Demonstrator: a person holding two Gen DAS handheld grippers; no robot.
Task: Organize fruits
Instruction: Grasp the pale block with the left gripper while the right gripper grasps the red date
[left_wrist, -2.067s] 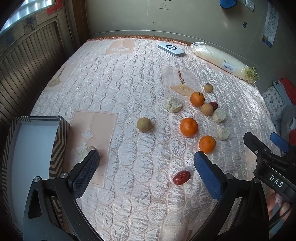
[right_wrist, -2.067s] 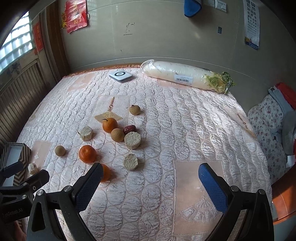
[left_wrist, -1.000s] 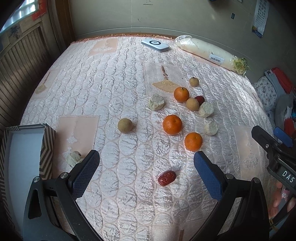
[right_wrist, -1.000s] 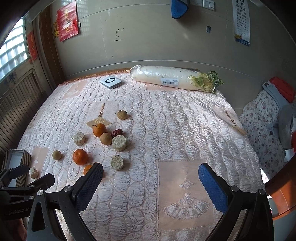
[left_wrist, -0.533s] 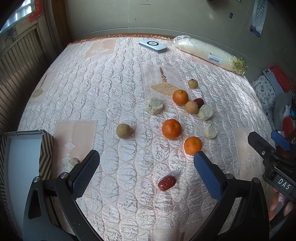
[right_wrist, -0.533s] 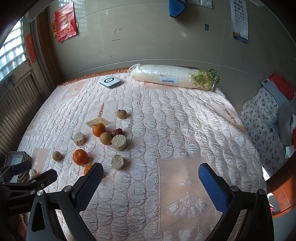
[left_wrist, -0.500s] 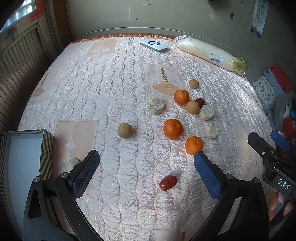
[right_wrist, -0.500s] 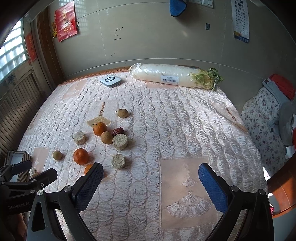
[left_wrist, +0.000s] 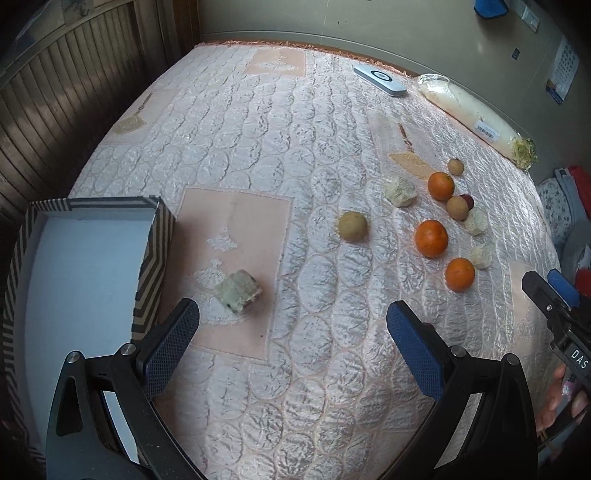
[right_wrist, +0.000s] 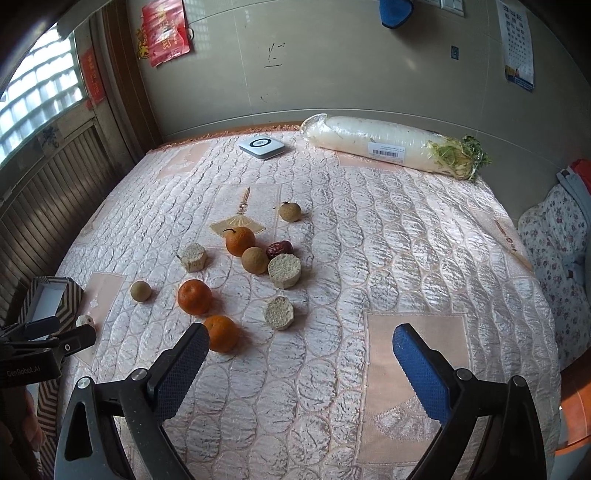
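My left gripper (left_wrist: 291, 339) hangs open over the quilted bed cover (left_wrist: 258, 129). A pale cut chunk (left_wrist: 238, 291) lies just ahead of its left finger, beside the striped box (left_wrist: 155, 236) with a white inside. Further right lie a round brown fruit (left_wrist: 353, 226) and three oranges (left_wrist: 431, 238). My right gripper (right_wrist: 301, 354) has its jaws closing with nothing between them. The nearest orange (right_wrist: 221, 332) sits just past its left fingertip. Beyond are more oranges (right_wrist: 194, 296), pale chunks (right_wrist: 279, 312), brown fruits (right_wrist: 255, 260) and a red date (right_wrist: 279, 248).
A wrapped white radish (right_wrist: 388, 147) and a flat white device (right_wrist: 261, 146) lie at the bed's far edge by the wall. Wooden panelling (left_wrist: 74, 92) runs along the left side. Flowered bedding (right_wrist: 554, 229) is piled at the right.
The left gripper has swung left toward the box, so the pale chunk now sits large ahead of its fingers. The right gripper has come slightly nearer the fruit, its jaws a little narrower.
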